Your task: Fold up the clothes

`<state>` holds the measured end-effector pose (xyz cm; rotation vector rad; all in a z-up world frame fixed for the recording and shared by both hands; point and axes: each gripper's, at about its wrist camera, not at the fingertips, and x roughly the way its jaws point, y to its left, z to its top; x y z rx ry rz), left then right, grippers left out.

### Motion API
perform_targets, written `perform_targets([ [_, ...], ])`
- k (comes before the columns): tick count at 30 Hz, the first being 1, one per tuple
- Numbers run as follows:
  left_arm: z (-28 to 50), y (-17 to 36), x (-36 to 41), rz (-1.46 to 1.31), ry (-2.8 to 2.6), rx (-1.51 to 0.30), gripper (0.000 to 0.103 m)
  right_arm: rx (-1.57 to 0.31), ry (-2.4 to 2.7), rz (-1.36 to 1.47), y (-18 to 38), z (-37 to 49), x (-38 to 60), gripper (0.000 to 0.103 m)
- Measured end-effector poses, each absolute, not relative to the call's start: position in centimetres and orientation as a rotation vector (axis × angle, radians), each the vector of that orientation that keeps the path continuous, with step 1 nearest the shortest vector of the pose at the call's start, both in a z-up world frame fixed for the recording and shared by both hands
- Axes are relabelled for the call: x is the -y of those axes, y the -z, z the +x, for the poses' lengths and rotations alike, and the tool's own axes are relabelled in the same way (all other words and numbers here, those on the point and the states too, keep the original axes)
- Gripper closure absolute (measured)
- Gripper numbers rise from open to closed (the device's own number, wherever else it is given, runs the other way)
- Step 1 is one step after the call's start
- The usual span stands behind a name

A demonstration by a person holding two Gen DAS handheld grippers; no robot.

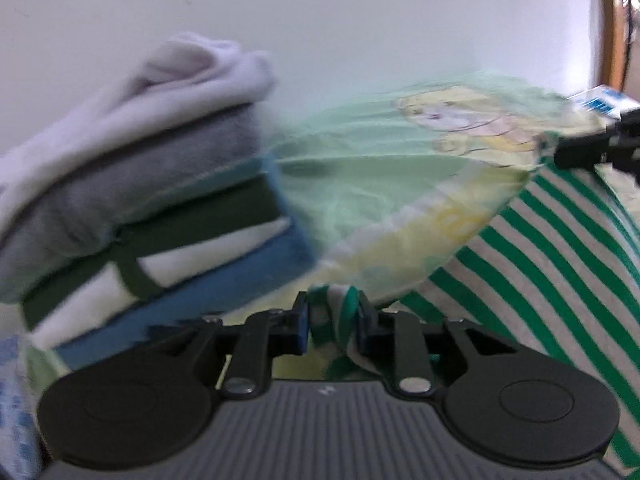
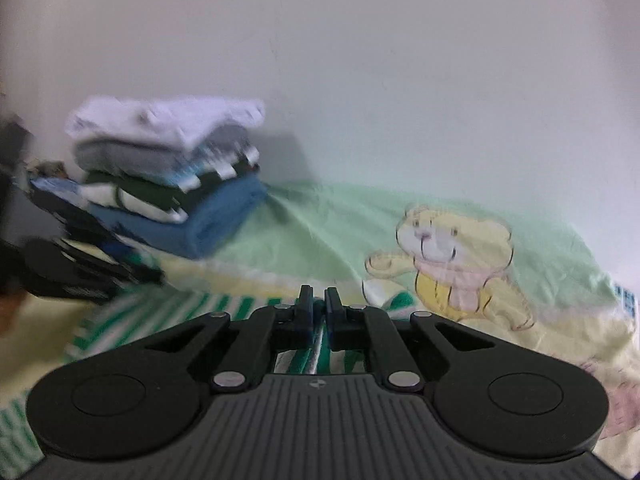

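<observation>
Left wrist view: the left tongs (image 1: 332,320) are clamped on a bunched edge of the striped shirt (image 1: 540,264), which lies on the bed sheet (image 1: 360,184) right of the folded stack (image 1: 152,216). Right wrist view: the right tongs (image 2: 318,306) are clamped together on the shirt's near edge.

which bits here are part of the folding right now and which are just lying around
In the job: green-striped garment, pinched by the left gripper and the right gripper.

Lying about: stack of folded clothes, bear-print sheet underneath.
</observation>
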<state>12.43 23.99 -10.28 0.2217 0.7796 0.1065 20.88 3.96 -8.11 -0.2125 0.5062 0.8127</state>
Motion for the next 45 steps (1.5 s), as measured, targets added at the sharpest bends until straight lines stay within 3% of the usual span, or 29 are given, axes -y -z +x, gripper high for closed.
perform_targets([
  [5, 13.0, 9.8, -23.7, 0.221, -0.134, -0.781, 0.059, -0.487, -0.765, -0.298, 8.9, 19.5, -4.3, 0.094],
  [6, 12.3, 9.2, -23.7, 0.217, -0.135, -0.76, 0.047, -0.485, -0.766, -0.269, 8.1, 18.8, -3.4, 0.09],
  [7, 11.5, 8.6, -24.0, 0.204, -0.134, -0.742, 0.041, -0.483, -0.767, -0.24, 7.3, 18.2, -2.5, 0.078],
  [8, 10.6, 7.9, -24.2, 0.191, -0.134, -0.725, 0.042, -0.479, -0.776, -0.201, 6.4, 17.3, -1.4, 0.073],
  [10, 8.5, 6.7, -24.5, 0.183, -0.148, -0.693, 0.045, -0.515, -0.839, -0.155, 5.0, 15.6, 0.5, 0.074],
  [12, 7.1, 6.2, -24.0, 0.137, -0.113, -0.688, 0.057, -0.574, -0.919, -0.129, 5.0, 14.0, 1.4, 0.075],
  [14, 6.0, 5.9, -23.3, 0.074, -0.056, -0.692, 0.057, -0.65, -0.96, -0.116, 6.1, 13.2, 1.4, 0.076],
  [17, 5.2, 6.8, -21.4, 0.034, 0.01, -0.723, 0.055, -0.703, -0.909, -0.141, 8.0, 13.1, 0.9, 0.081],
  [20, 6.4, 9.6, -19.8, 0.066, -0.01, -0.8, 0.055, -0.752, -0.828, -0.068, 8.6, 13.9, 1.2, 0.077],
  [25, 4.7, 9.3, -20.4, 0.065, -0.068, -0.802, 0.053, -0.739, -0.807, 0.003, 5.4, 9.6, 2.6, 0.076],
  [27, 2.1, 7.8, -21.6, 0.056, -0.083, -0.782, 0.052, -0.745, -0.813, 0.05, 4.2, 7.4, 3.2, 0.074],
  [29, -1.7, 6.2, -22.5, 0.051, -0.069, -0.754, 0.044, -0.791, -0.84, 0.132, 4.3, 5.1, 3.5, 0.065],
  [31, -5.8, 5.0, -23.6, 0.043, -0.034, -0.737, 0.031, -0.837, -0.837, 0.177, 5.0, 3.2, 3.3, 0.065],
  [38, -18.9, 5.6, -18.2, 0.042, 0.085, -0.839, 0.03, -0.904, -0.737, 0.274, 6.1, 1.7, 2.5, 0.063],
  [45, -26.4, 7.4, -14.5, -0.102, -0.004, -0.955, 0.029, -1.025, -0.704, 0.414, 8.2, 4.6, 1.2, 0.062],
])
